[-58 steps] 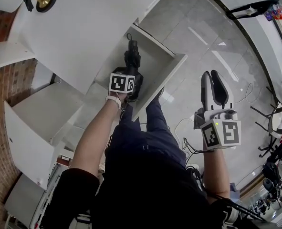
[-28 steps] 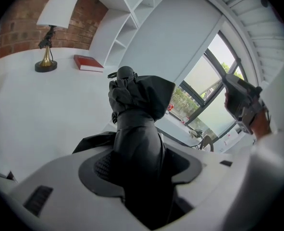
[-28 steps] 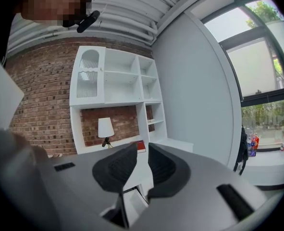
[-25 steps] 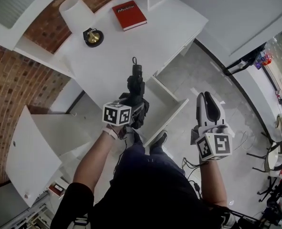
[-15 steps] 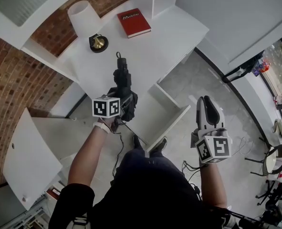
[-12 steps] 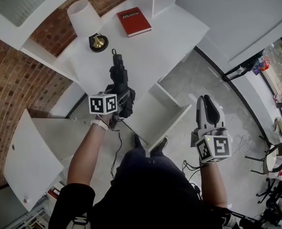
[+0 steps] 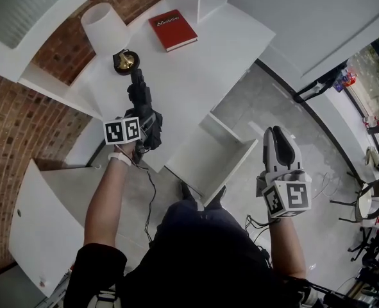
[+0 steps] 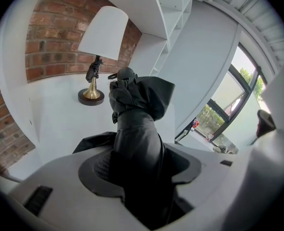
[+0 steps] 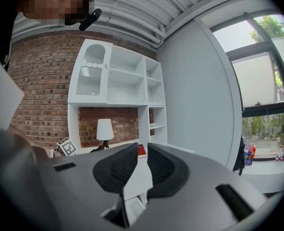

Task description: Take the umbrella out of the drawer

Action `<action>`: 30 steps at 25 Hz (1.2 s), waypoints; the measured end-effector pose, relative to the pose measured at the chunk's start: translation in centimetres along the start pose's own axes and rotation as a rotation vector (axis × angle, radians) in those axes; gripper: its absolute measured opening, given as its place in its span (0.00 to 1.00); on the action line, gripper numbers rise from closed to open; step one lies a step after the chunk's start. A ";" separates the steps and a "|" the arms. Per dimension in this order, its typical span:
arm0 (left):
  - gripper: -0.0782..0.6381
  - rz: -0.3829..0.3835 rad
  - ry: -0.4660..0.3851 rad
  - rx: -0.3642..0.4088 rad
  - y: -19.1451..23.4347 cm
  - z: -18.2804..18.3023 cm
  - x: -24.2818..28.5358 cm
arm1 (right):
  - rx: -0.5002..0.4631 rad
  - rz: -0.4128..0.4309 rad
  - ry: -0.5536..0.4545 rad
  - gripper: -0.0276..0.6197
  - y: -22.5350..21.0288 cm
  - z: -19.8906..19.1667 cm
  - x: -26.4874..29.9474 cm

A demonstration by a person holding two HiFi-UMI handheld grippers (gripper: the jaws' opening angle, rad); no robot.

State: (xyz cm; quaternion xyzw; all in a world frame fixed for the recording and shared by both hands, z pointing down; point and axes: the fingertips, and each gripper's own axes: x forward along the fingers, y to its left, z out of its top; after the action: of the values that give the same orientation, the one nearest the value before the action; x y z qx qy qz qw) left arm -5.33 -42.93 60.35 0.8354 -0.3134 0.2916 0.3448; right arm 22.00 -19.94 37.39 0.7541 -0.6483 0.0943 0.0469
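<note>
Red book (image 7: 173,29): title too small to read. Left gripper (image 7: 145,117) clamps black umbrella (image 7: 140,98), long axis pointing far toward lamp (image 7: 126,61). Right gripper (image 7: 281,136) empty, jaws just narrowed, slightly apart.

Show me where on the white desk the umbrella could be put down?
The big bare stretch of desk between the red book and the open drawer is free. It is crowded at the back corner, where the lamp stands near the book, right ahead of the umbrella.
</note>
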 end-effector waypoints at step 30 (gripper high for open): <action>0.54 0.207 0.092 -0.077 10.3 -3.5 4.2 | -0.001 -0.110 0.020 0.13 1.0 -0.3 -0.8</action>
State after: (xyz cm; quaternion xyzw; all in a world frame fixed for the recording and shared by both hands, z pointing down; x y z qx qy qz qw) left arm -11.11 -47.50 69.42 0.7704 -0.3927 0.3515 0.3588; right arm 20.85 -19.28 37.51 0.7876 -0.6053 0.0988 0.0591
